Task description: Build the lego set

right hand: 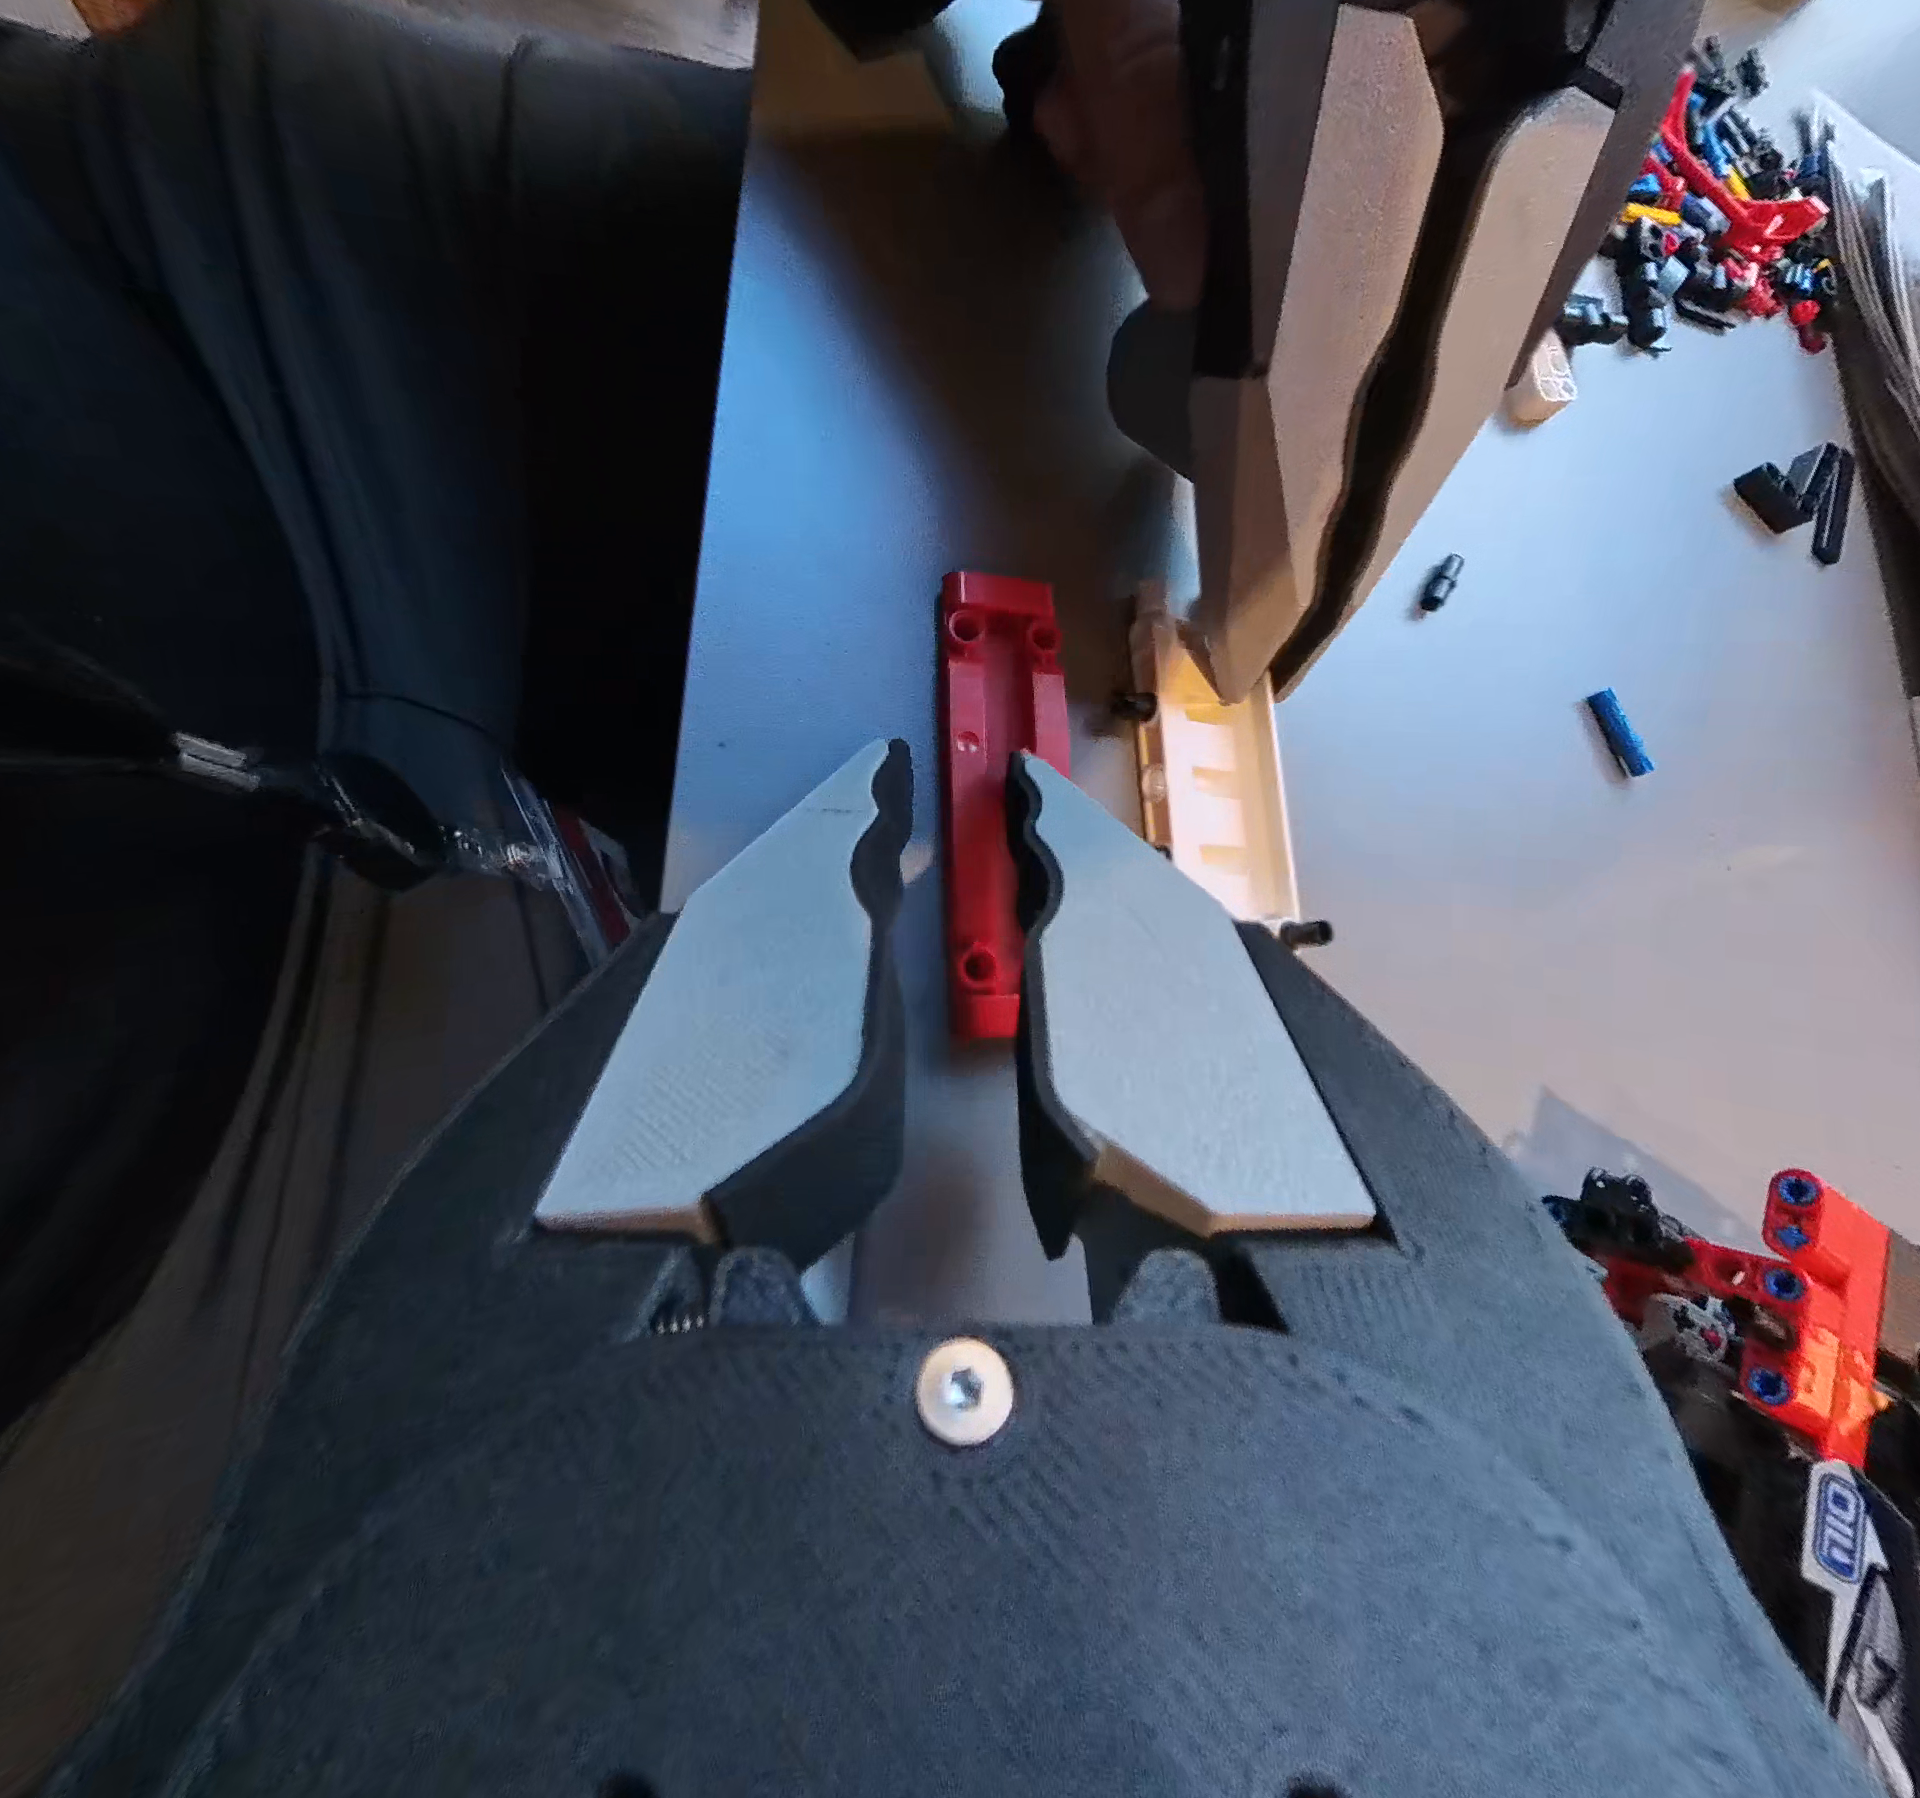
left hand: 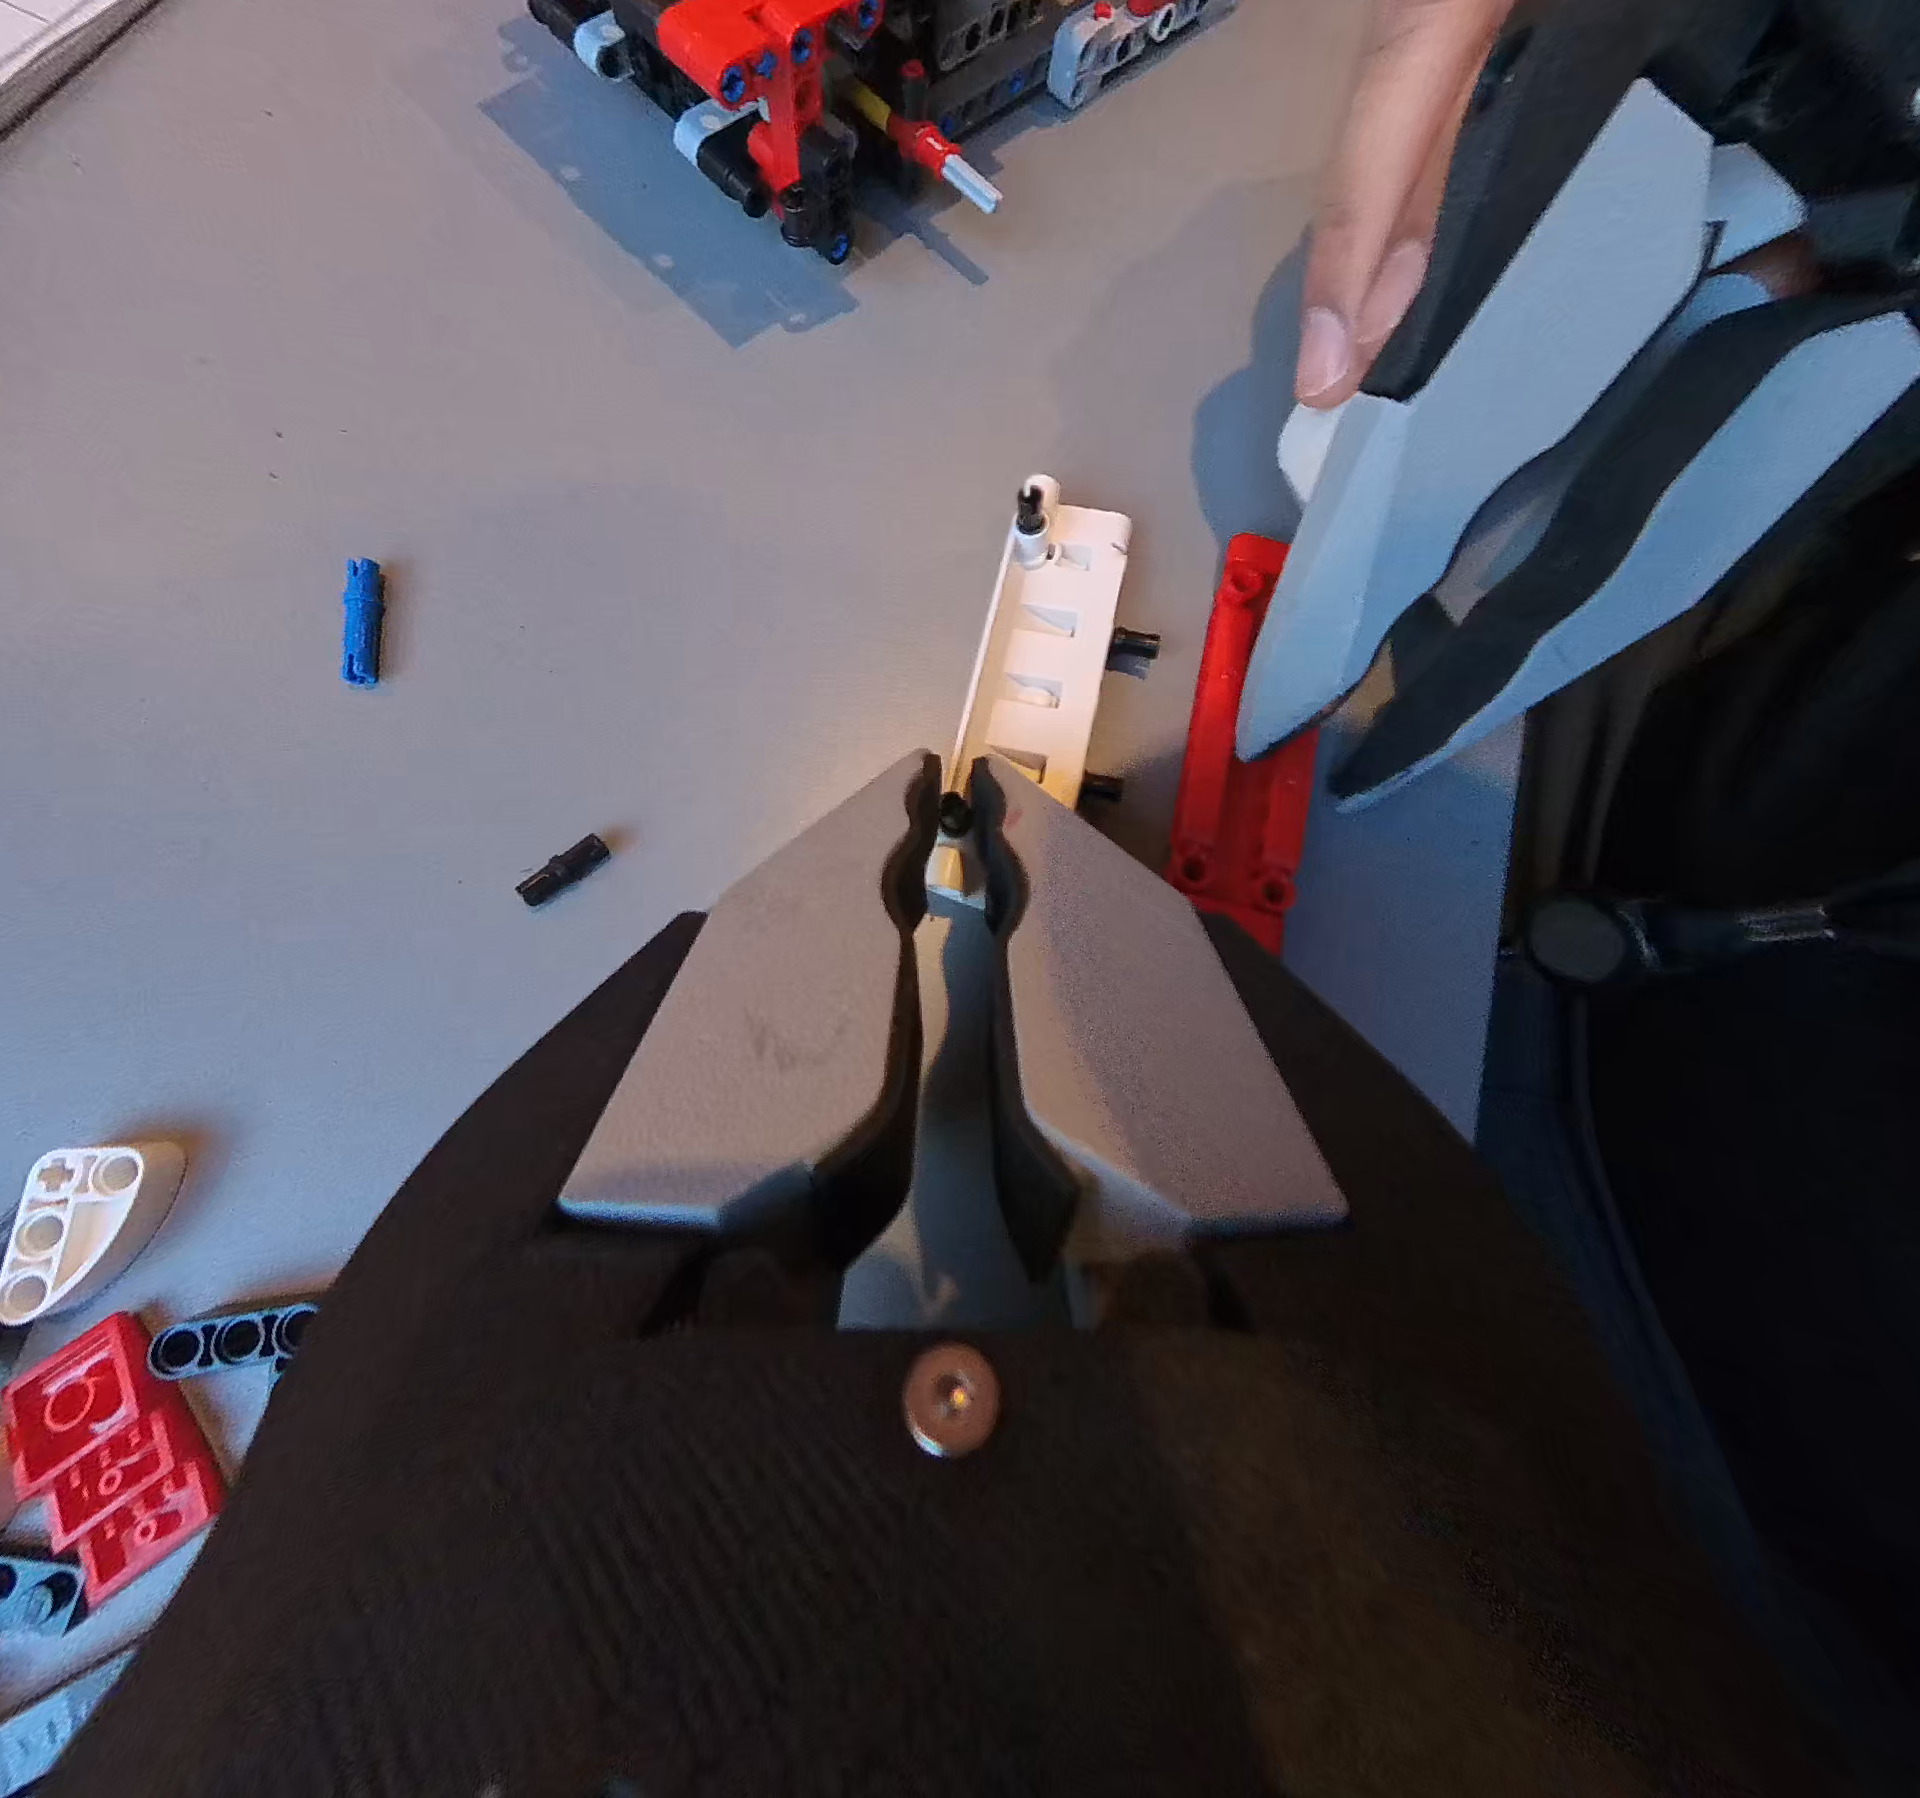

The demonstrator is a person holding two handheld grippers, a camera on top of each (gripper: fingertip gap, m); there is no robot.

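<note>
Our left fingers [left hand: 951, 782] pinch, prob., a small black pin at the long white plastic panel [left hand: 1049, 647]; right fingers [right hand: 961, 772] gape above the long red plastic panel [right hand: 997, 803], lengthwise between them.

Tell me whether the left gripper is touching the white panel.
Touching. In the left wrist view the left gripper has its tips nearly shut at the near end of the white panel; the right wrist view shows those tips pressed onto it.

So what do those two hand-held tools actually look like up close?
Both match: the left tool and right tool each have a broad black body with a ribbed printed texture, one silver screw in the middle, and two pale grey wedge-shaped fingers lined with wavy black pads. Dark clothing shows behind them.
</note>
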